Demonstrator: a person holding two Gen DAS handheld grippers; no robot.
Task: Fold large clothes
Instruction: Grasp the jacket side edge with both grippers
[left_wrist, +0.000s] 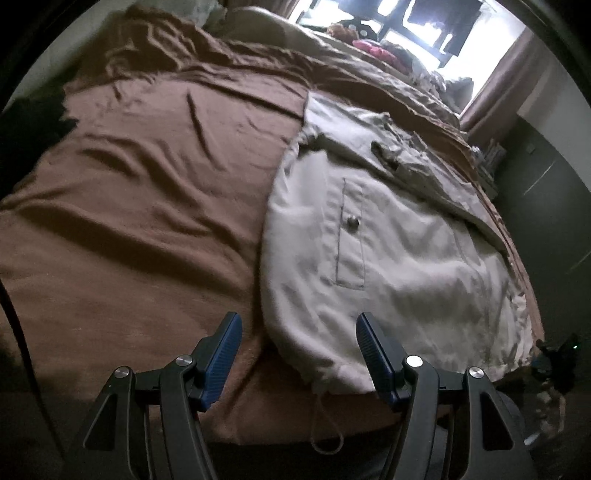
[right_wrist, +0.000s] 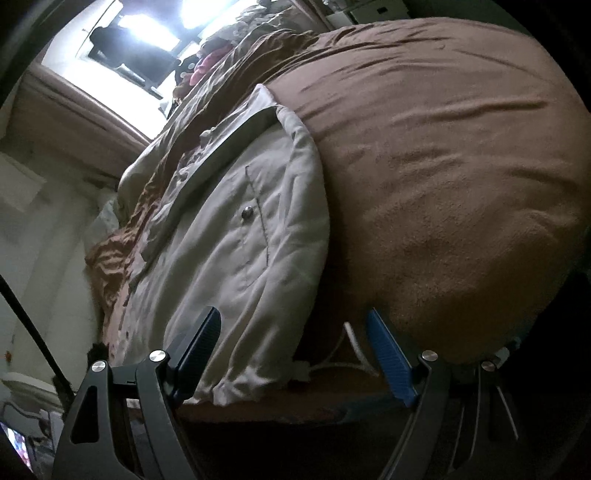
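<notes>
Jacket (left_wrist: 388, 236) surface motion-blurred in left wrist view; stitching soft, small snap on pocket (left_wrist: 351, 221) indistinct. Far pile of clothes (left_wrist: 373, 48) at 12 o'clock too small and backlit to identify. Dark object at 4 o'clock (left_wrist: 554, 362) unresolved. Right wrist view: small screen-like patch (right_wrist: 14, 446) at 8 o'clock cut off by frame edge.
</notes>
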